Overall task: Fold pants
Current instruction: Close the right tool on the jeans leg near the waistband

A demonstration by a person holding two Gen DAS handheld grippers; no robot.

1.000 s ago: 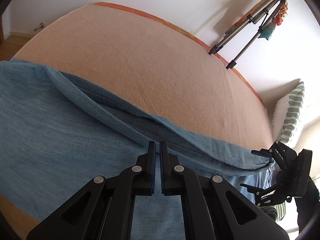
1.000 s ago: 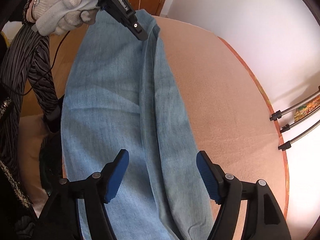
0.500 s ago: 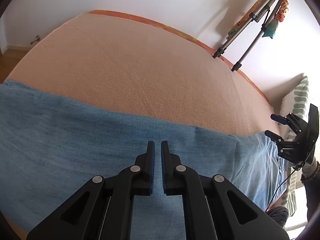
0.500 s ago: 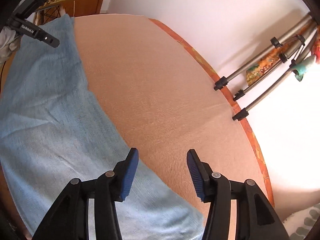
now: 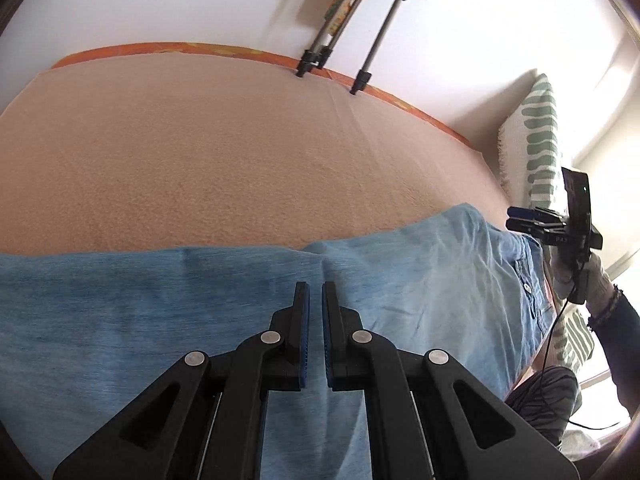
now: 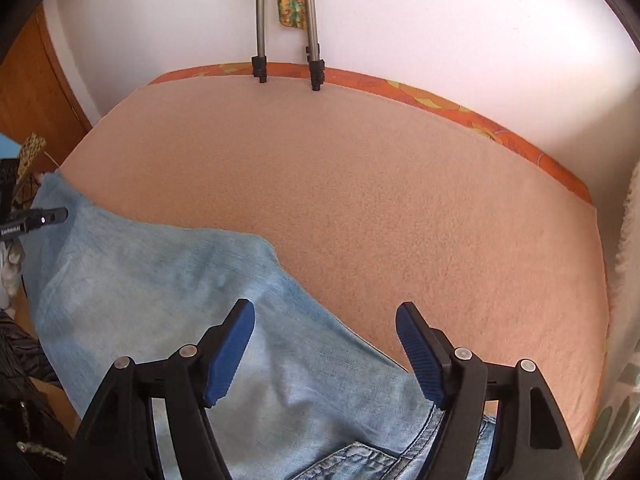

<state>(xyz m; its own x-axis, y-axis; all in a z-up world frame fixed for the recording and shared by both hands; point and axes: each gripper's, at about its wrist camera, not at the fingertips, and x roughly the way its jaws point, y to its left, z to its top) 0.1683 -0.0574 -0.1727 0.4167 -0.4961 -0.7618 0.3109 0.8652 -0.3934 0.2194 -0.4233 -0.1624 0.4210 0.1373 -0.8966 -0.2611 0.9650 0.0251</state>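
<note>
Left gripper (image 5: pixel 315 300) shut and empty, right gripper (image 6: pixel 325 330) just reopened, empty: pinch pants (image 5: pixel 160 300) waistband squarely, both layers.

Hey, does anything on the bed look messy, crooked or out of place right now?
Nothing stands out. The blue pants lie flat along the near side of the peach blanket, with only soft wrinkles toward the waist end. No spills or damage visible.

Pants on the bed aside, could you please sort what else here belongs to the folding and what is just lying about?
Belongs to the job:
pants
left gripper
right gripper
bed

Just lying about:
tripod legs
pillow
</note>
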